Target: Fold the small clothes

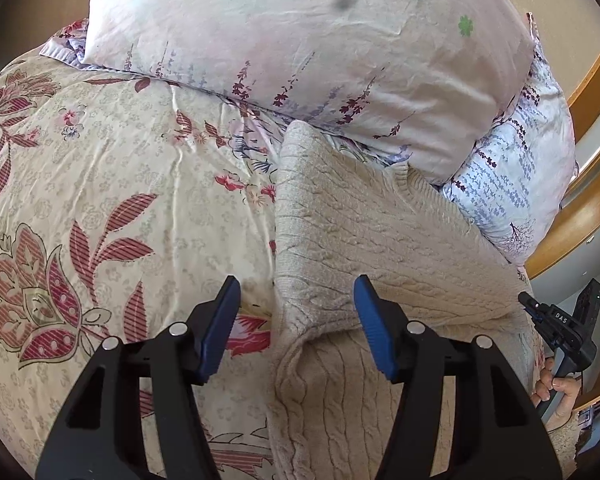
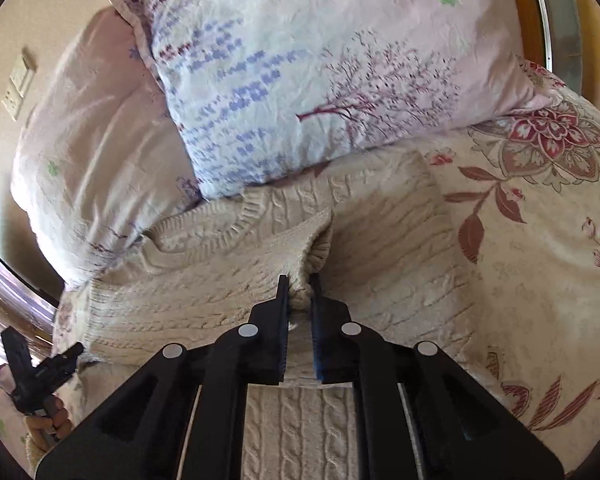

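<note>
Two grippers worked a cream knit sweater (image 2: 220,280): left gripper (image 1: 296,296) gaped empty; right gripper (image 2: 300,292) pinched a fold, its far edge hidden under pillows (image 2: 300,80).

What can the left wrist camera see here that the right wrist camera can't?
Only the left wrist view shows the left gripper up close, open, hovering over the left edge of the cream knit sweater, plus the broad stretch of floral bedspread to that side.

Only the right wrist view shows the right gripper shut on a bunched sweater cuff, and a wall switch plate.

Both show the sweater, the pale floral pillows, the bedspread, and each other's gripper at the frame edge.
</note>
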`<state>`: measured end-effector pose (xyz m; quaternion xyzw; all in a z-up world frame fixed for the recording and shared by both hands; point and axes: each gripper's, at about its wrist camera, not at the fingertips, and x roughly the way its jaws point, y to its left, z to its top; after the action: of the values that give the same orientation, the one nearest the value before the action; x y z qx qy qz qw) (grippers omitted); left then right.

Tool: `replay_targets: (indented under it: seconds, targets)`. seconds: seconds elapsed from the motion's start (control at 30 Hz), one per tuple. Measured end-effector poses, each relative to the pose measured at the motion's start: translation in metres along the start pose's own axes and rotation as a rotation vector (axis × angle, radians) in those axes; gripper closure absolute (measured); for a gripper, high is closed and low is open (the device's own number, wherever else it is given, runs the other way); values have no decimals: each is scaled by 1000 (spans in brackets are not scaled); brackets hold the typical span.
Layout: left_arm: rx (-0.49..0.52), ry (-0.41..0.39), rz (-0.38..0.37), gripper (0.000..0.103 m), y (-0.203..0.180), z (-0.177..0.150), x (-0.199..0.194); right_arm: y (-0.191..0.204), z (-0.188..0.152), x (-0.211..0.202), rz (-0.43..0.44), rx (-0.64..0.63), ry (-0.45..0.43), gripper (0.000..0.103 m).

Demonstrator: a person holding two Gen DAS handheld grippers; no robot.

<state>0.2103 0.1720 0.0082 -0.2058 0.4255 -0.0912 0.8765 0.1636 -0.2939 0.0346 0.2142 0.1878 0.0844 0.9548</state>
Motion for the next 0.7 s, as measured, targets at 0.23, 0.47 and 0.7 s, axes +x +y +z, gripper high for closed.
replay_targets:
  seconds: [0.23,0.47,0.7]
  targets:
    - [18,-6,16,45,-3,-3,3,-9,-4,9,-25,55,44,90]
    - [-8,21,-106,42,6,-24,-26,-42,-19,-51,111,125,1,38]
    - [35,4,-140,35,15,-63,-64,-95,-58,-110,120,142,-35,29]
